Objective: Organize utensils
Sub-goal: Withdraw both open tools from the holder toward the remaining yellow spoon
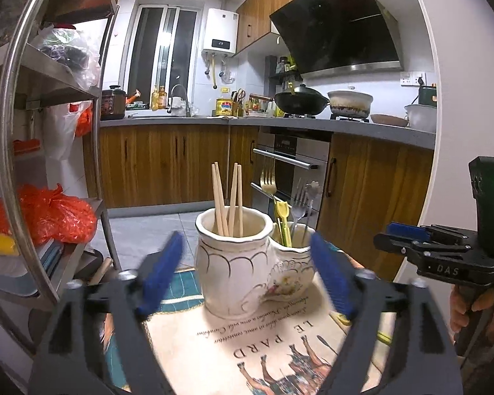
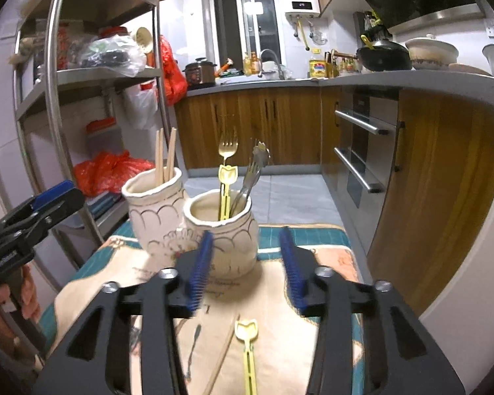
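Both tongs empty: left tongs (image 1: pixel 243 270) spread wide on either side of the twin ceramic holder (image 1: pixel 243 263), not touching it; right tongs (image 2: pixel 245 263) also spread, hovering just short of the holder's fork-side cup (image 2: pixel 219 230) and above the loose pieces. Mostly done, I'd say: chopsticks (image 1: pixel 227 197) stand in the taller cup (image 1: pixel 230 256), and a gold fork (image 2: pixel 227 146), steel forks (image 2: pixel 250 174) and a yellow plastic utensil (image 2: pixel 226 191) stand in the fork-side cup. Left to sort, in front of the holder on the printed mat (image 2: pixel 273 312) covering the surface: a second yellow plastic utensil (image 2: pixel 247 345) lying flat, head toward the holder, and just beside it one wooden chopstick (image 2: pixel 222 352) lying slantwise. Holder is cream, scalloped line pattern, upright, cups joined.
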Motion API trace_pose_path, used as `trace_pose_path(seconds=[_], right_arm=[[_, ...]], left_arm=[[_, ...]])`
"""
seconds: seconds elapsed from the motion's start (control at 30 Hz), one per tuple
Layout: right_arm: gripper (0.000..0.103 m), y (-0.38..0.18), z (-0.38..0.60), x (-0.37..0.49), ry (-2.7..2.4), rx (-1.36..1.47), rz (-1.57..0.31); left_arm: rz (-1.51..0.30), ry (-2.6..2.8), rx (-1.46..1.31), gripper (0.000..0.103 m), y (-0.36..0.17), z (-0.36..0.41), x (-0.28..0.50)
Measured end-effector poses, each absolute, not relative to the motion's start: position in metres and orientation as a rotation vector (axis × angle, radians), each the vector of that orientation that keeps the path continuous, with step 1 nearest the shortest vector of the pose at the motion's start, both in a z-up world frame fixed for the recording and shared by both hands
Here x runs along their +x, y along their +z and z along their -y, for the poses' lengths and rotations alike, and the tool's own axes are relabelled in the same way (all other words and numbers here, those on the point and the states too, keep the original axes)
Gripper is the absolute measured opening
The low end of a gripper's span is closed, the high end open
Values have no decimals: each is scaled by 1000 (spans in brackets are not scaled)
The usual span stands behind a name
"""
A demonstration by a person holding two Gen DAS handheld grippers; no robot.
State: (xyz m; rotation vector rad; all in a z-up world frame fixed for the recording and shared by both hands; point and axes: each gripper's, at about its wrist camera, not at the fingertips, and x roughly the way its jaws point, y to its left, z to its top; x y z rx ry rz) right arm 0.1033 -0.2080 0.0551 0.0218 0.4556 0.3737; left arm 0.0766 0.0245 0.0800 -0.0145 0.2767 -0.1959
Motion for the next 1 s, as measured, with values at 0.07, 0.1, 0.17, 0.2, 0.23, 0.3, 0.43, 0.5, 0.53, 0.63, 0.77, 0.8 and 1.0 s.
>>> trace_pose_path(seconds=[0.07,0.1,0.17,0.2,0.23,0.3,0.43,0.5,0.53,0.63,0.77,0.8,1.0], right_arm=[[75,58,212,98,382,30,-450],[83,59,214,96,386,36,-447],[92,63,217,92,387,40,-436],[95,64,219,89,383,37,-430],[96,66,220,87,376,30,-421],[97,67,223,82,365,16,-412],[98,64,232,80,334,6,-421],[98,60,237,80,321,3,-441],[98,56,239,82,316,-3,-459],[98,41,241,84,317,-31,-521],[98,19,242,88,306,-51,-606],[98,14,243,88,308,-49,-623],[98,-10,237,94,327,-83,-727]], left_arm=[[-272,-185,-6,95,82,-22,71],[-271,-181,-3,97,83,-20,69],[-273,-184,1,97,85,-18,64],[-276,-186,2,97,86,-17,63],[-279,-188,2,97,86,-17,61],[-288,-190,-6,97,87,-16,58],[-325,-189,-12,97,84,-15,56],[-345,-183,-3,97,81,-15,55],[-353,-181,4,97,79,-15,55],[-384,-175,20,97,72,-14,53],[-430,-176,49,97,58,-11,53],[-439,-177,54,97,55,-10,53],[-503,-185,71,97,38,-6,57]])
